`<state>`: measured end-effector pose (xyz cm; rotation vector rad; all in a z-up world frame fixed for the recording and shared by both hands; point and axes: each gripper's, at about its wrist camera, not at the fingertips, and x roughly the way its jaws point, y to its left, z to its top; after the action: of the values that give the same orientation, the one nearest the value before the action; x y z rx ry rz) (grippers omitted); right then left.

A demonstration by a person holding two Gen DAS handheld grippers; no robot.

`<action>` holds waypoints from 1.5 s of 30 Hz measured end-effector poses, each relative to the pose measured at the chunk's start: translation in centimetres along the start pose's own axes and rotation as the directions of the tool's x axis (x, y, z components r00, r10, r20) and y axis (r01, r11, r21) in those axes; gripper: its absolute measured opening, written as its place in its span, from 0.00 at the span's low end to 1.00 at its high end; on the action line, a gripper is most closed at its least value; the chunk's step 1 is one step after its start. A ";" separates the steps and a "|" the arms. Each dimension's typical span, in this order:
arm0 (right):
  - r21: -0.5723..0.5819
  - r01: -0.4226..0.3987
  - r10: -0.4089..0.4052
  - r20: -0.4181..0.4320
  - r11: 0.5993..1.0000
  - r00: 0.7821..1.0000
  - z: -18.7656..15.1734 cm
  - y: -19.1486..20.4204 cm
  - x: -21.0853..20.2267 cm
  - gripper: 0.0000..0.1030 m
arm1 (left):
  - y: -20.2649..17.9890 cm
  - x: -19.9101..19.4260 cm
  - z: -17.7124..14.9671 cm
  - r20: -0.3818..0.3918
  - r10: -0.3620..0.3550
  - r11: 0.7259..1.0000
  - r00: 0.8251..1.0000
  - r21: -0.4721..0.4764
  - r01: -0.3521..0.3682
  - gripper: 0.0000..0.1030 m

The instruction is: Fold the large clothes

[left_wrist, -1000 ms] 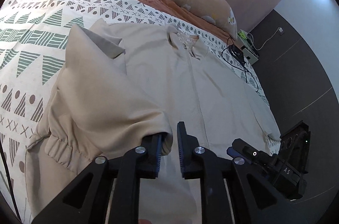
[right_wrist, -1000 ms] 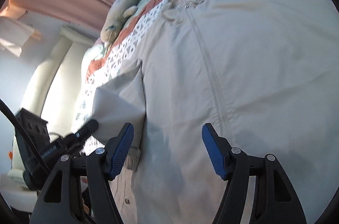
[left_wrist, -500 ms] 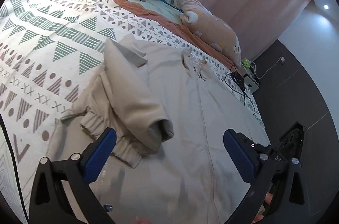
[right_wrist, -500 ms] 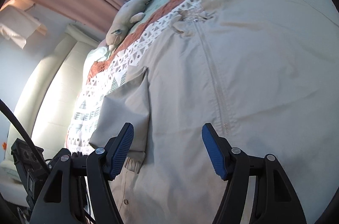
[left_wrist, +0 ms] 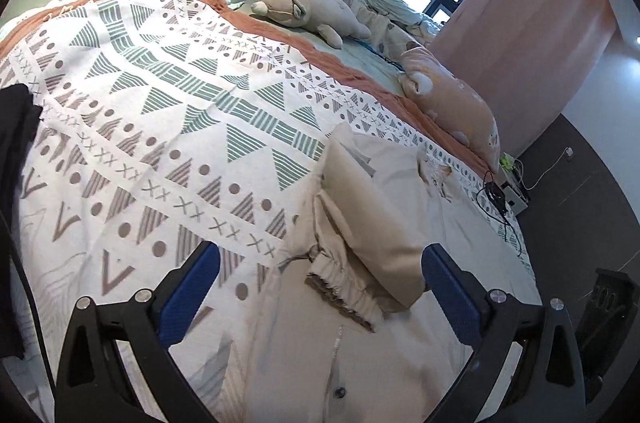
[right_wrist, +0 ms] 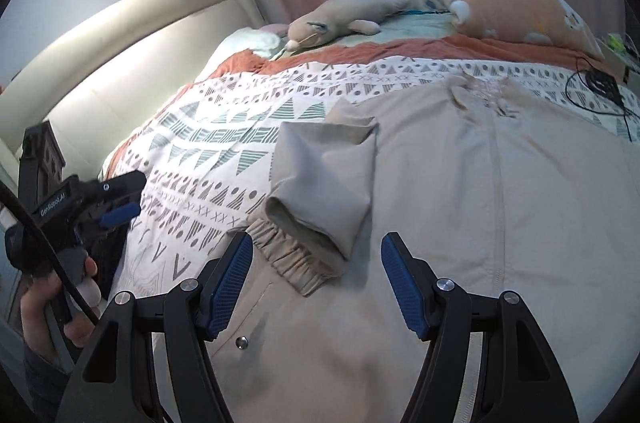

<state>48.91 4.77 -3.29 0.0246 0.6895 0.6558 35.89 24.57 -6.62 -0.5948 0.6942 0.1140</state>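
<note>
Where the beige jacket point(right_wrist: 500, 191) lies spread front-up on the bed's patterned blanket point(left_wrist: 168, 127), its zip runs down the middle away from the collar. One sleeve point(right_wrist: 324, 179) is folded in across the jacket's chest, its open cuff end lying on the jacket's elastic hem point(right_wrist: 292, 259). A snap button shows on the jacket's front just below that hem.

Left gripper point(left_wrist: 320, 287): jaws at their widest, blue pads well apart, nothing between them; it hangs above the jacket's hem edge, the folded sleeve seen through the gap. In the right wrist view the same gripper sits off the jacket's sleeve side, over the blanket, held by a hand point(right_wrist: 56, 307).

Right gripper point(right_wrist: 316, 279): jaws moderately apart, pads clear of the cloth, holding nothing; it hovers over the jacket's lower front, just short of the cuff.

Beyond the jacket's collar: a grey plush toy point(right_wrist: 340, 19) and a peach animal-shaped pillow point(right_wrist: 528, 11) on the bed, pink curtains point(left_wrist: 516, 3) behind. A black cable point(right_wrist: 596, 83) lies on the blanket near the jacket's far shoulder. A dark garment point(left_wrist: 16, 127) sits at the blanket's edge, well away from the jacket.
</note>
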 end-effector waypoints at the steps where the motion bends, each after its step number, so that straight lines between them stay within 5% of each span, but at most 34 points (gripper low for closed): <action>1: -0.024 -0.004 0.004 -0.006 1.000 1.000 0.1 0.9 0.2 0.63 | 0.4 -0.4 0.1 0.009 -0.005 1.000 1.000 0.001 0.005 1.00; 10: -0.146 -0.043 0.022 -0.145 0.988 0.989 1.2 6.2 6.8 0.55 | 4.7 -4.0 1.2 0.060 -0.018 0.999 0.998 -0.042 0.021 0.98; 26: -0.310 0.175 -0.271 -0.301 0.935 0.914 1.6 8.1 24.5 0.55 | 7.9 -5.3 1.8 0.092 -0.035 0.991 0.995 -0.126 0.046 0.98; 28: -0.330 0.196 -0.297 -0.290 0.923 0.910 2.0 8.2 24.8 0.22 | 7.7 -5.2 1.9 0.090 -0.037 0.990 0.995 -0.131 0.049 0.98; 31: -0.342 0.191 -0.284 -0.246 0.920 0.927 3.0 8.0 23.0 0.05 | 7.1 -4.8 1.9 0.091 -0.038 0.991 0.995 -0.128 0.050 0.98; 38: -0.189 0.198 -0.217 -0.083 0.962 0.973 6.8 3.3 12.8 0.04 | 5.1 -3.3 1.8 0.074 -0.045 0.992 0.996 -0.113 0.053 0.98; 45: 0.070 0.214 -0.220 0.089 0.974 0.971 7.0 -4.8 2.8 0.04 | 2.4 -1.5 1.6 0.043 -0.003 0.999 0.999 -0.034 0.004 0.98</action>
<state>57.34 3.87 -0.57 0.0357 0.6088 0.4205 34.93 27.58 -5.83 -0.6250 0.6508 0.1351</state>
